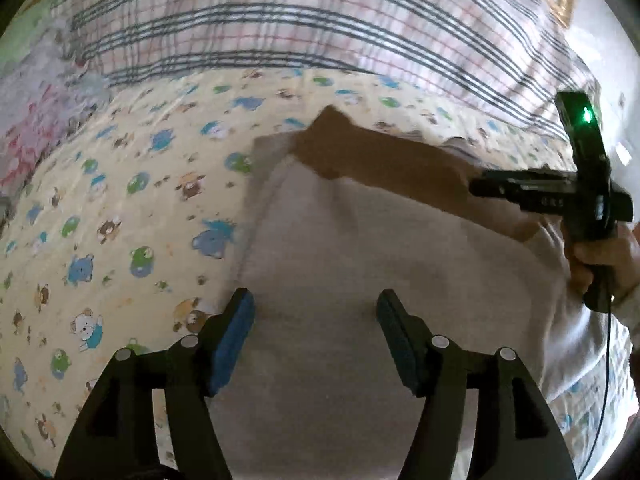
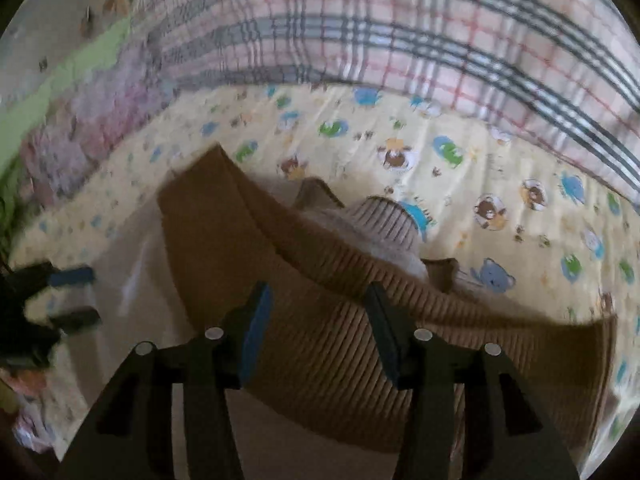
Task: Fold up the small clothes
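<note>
Off the sweater's [image 1: 360, 272] left edge there is only the bear-print sheet [image 1: 120, 208]. My left claw [image 1: 316, 312] hangs spread over its pale body, pinching nothing. My right claw [image 2: 316, 304] hangs spread over the brown ribbed band [image 2: 320, 352], gripping nothing. Beyond the sweater lies a plaid blanket [image 2: 400, 32].
</note>
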`<state>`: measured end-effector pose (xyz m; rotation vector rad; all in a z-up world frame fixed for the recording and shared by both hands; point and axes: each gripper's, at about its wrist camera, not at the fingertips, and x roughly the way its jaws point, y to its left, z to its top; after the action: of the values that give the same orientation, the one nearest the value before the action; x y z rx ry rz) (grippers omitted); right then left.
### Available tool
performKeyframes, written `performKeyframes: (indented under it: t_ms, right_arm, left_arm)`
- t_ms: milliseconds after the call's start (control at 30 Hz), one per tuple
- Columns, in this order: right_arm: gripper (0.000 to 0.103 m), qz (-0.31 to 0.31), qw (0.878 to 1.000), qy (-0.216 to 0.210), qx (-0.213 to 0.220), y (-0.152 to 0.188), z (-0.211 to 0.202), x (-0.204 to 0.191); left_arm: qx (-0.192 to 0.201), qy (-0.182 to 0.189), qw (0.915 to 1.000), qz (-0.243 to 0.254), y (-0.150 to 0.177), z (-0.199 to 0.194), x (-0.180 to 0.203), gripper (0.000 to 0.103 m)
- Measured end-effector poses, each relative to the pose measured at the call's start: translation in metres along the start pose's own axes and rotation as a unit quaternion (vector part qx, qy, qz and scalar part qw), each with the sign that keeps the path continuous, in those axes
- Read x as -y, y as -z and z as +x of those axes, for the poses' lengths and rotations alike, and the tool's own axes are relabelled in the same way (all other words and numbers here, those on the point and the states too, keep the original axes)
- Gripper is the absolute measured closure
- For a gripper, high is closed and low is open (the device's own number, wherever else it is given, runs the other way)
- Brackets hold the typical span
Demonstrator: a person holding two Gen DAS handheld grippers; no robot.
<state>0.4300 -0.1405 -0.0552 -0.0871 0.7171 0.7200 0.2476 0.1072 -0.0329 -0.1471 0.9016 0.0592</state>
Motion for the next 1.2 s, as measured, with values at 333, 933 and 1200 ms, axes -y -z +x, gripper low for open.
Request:
performKeyframes:
  t_ms: [333, 933, 1200]
  right_arm:
    - [0.099, -0.039, 0.999, 0.013, -0.026, 0.002, 0.007, -0.009]
    - [0.076, 0.218, 0.969, 0.017, 0.115, 0.032, -0.068, 0.042]
    - [0.075, 0.23, 0.972, -0.044, 0.027, 0.118, -0.067, 0.014]
  left_arm:
    - [-0.01, -0.004, 0.9995, -0.029, 0.002, 0.015, -0.022, 0.033]
    - [0.027, 0.014, 0.9994, -0.014, -0.026, -0.01, 0.014, 0.036]
    - [-0.018, 0.035, 0.9927, 0.114, -0.017, 0.031, 0.101, 0.035]
